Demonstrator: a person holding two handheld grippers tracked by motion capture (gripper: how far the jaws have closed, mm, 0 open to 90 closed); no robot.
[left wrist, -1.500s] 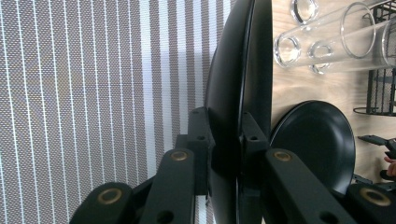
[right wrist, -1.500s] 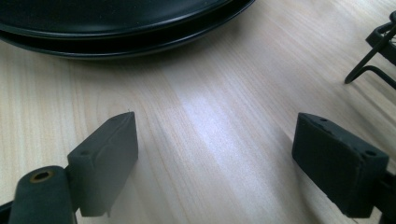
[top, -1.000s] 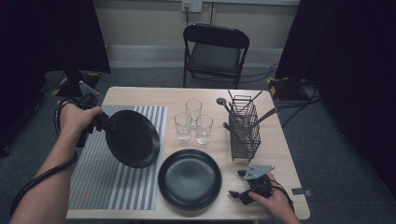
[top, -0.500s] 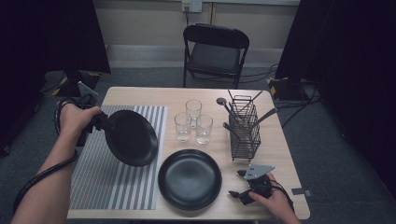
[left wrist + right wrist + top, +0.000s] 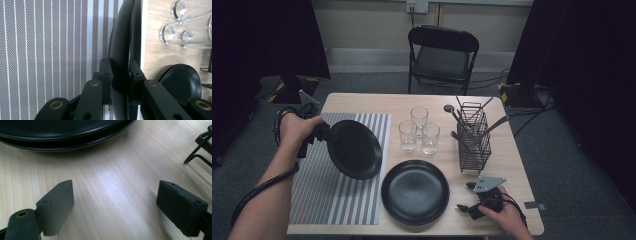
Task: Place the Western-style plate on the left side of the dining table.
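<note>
Black unmarked plate in left tool

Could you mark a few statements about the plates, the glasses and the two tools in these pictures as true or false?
1. The left tool grips the rim of a black plate that is tilted up off the table. True.
2. The right tool is shut on the second black plate. False: its jaws are open with only bare table between them, and that plate lies flat beside it.
3. Three clear glasses stand together on the wood. True.
4. The wire rack stands on the striped mat. False: it stands on the bare wood at the right side of the table, away from the mat.
5. The folding chair is behind the table. True.
</note>
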